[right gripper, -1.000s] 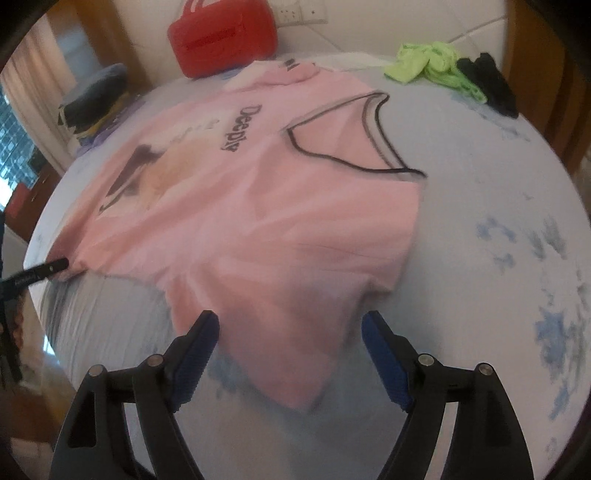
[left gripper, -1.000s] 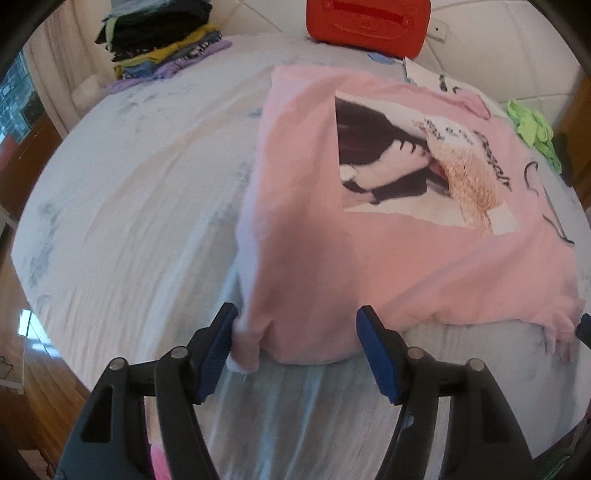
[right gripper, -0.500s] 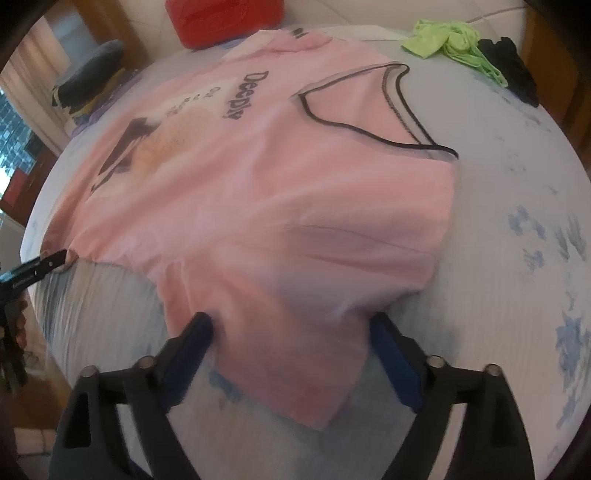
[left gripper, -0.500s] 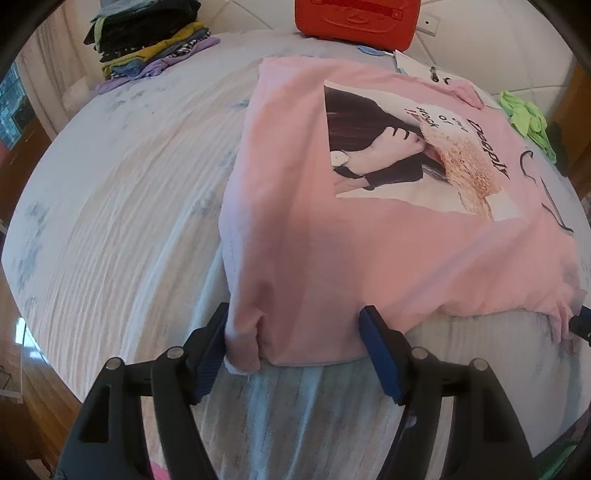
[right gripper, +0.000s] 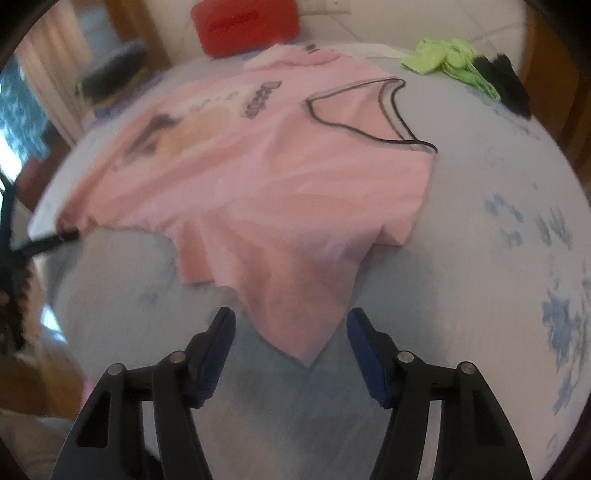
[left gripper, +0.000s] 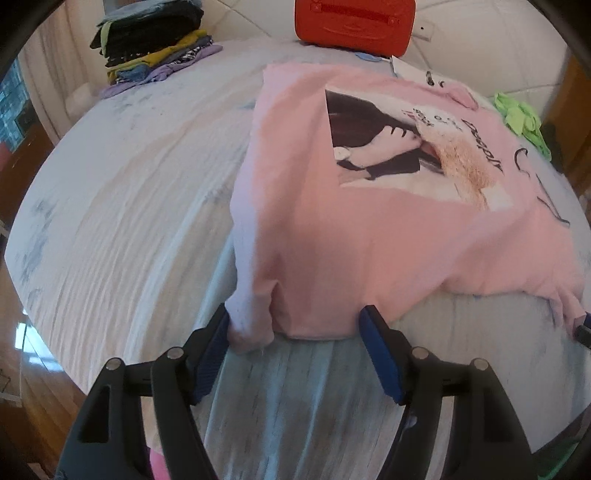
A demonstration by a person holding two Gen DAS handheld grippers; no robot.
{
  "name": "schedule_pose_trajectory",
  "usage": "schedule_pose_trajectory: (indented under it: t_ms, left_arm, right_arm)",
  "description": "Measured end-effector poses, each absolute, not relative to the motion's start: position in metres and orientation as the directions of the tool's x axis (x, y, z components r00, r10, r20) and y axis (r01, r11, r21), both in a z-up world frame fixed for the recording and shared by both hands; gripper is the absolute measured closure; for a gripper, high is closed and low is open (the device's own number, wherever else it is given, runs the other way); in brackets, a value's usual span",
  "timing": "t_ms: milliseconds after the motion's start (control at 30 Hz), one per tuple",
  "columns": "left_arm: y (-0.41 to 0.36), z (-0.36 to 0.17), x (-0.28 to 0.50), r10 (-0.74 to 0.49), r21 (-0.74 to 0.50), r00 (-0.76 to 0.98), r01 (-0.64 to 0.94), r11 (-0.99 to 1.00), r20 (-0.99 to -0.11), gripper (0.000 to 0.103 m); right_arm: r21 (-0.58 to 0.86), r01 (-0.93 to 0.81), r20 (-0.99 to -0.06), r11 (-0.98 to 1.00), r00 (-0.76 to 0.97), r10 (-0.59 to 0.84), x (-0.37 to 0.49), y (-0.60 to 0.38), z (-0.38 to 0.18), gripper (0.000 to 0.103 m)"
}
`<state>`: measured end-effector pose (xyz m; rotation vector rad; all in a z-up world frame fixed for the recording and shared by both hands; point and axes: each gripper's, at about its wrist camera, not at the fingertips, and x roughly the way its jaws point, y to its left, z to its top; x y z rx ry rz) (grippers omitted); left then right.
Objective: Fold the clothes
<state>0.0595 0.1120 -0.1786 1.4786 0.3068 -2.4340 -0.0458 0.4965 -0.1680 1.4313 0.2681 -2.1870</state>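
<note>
Lower centre of each frame: left gripper [left gripper: 293, 338] and right gripper [right gripper: 290, 341], both wide, straddling pink shirt [left gripper: 369, 236] corners; closing short risks pinching bedsheet [left gripper: 129, 192].

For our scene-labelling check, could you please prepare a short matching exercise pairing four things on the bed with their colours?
Things:
1. T-shirt
2. Bag
3. Crumpled garment
4. Gripper pads

Colours:
A. Red
B. Blue
C. Pink
D. Lime green

Pairs: 1-C, 2-A, 3-D, 4-B
</note>
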Motion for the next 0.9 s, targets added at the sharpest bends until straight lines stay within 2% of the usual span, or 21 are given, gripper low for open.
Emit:
schedule_pose_trajectory:
  t_ms: [67, 100, 133, 167, 333, 567, 767, 900]
  left_arm:
    - [0.112, -0.177, 0.061, -0.122, -0.044, -0.447, 0.344, -0.938, -0.886, 0.058]
    - [0.113, -0.175, 0.061, -0.119, -0.048, -0.445, 0.345, -0.937, -0.887, 0.081]
    - [0.114, -0.174, 0.061, -0.128, -0.036, -0.435, 0.349, -0.937, -0.891, 0.090]
    - [0.116, -0.171, 0.061, -0.143, -0.019, -0.434, 0.349, -0.937, -0.889, 0.091]
    - [0.119, -0.145, 0.064, -0.170, 0.015, -0.458, 0.323, -0.946, -0.872, 0.092]
    - [0.094, -0.113, 0.026, -0.145, 0.027, -0.410, 0.279, -0.960, -0.901, 0.092]
    - [0.069, -0.106, -0.052, -0.096, 0.004, -0.380, 0.236, -0.972, -0.920, 0.092]
    - [0.054, -0.128, -0.098, -0.038, -0.038, -0.307, 0.237, -0.971, -0.951, 0.092]
  right_arm:
    - [0.051, 0.527, -0.901, -0.848, -0.343, -0.267, -0.044, 0.491, -0.170, 0.043]
    - [0.023, 0.530, -0.901, -0.848, -0.357, -0.247, -0.042, 0.488, -0.170, 0.051]
    - [-0.001, 0.530, -0.900, -0.848, -0.369, -0.230, -0.041, 0.486, -0.170, 0.062]
    - [0.018, 0.508, -0.901, -0.861, -0.365, -0.234, -0.045, 0.491, -0.168, 0.100]
    - [0.166, 0.432, -0.878, -0.887, -0.345, -0.333, -0.063, 0.515, -0.144, 0.098]
    - [0.216, 0.458, -0.837, -0.862, -0.368, -0.405, -0.113, 0.504, -0.082, 0.098]
    - [0.177, 0.471, -0.881, -0.864, -0.316, -0.353, -0.201, 0.464, -0.080, 0.098]
    - [0.193, 0.468, -0.910, -0.862, -0.243, -0.335, -0.252, 0.444, -0.097, 0.096]
